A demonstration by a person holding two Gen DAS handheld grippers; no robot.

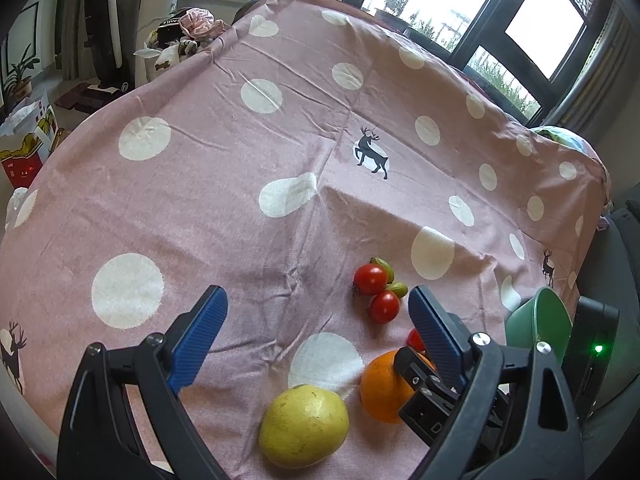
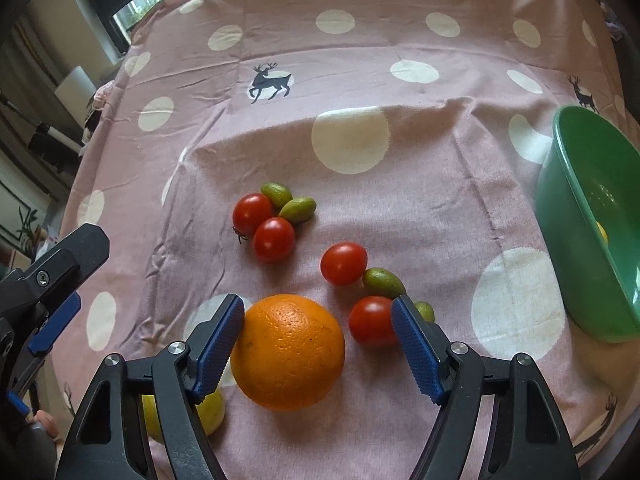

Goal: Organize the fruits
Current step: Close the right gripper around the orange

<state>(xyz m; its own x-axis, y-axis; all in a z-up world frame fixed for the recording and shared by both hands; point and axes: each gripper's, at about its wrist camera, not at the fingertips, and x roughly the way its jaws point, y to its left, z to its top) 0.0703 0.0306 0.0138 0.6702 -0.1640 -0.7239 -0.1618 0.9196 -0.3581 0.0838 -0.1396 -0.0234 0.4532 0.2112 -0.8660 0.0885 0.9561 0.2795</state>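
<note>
An orange [image 2: 288, 354] lies on the pink dotted cloth between the open jaws of my right gripper [image 2: 318, 312]; the left pad [image 2: 220, 344] touches or nearly touches it. Cherry tomatoes [image 2: 344, 263] and small green fruits [image 2: 298, 209] lie just beyond it. A yellow lemon [image 1: 304, 426] sits left of the orange [image 1: 380, 388]. A green bowl [image 2: 592, 220] stands at the right with something yellow inside. My left gripper [image 1: 316, 304] is open and empty above the cloth, left of the fruit.
The pink cloth [image 1: 240, 160] covers the whole table. Windows run along its far edge. Boxes and household clutter [image 1: 24, 148] stand on the floor beyond the left edge. The left gripper's body [image 2: 44, 280] shows at the left of the right wrist view.
</note>
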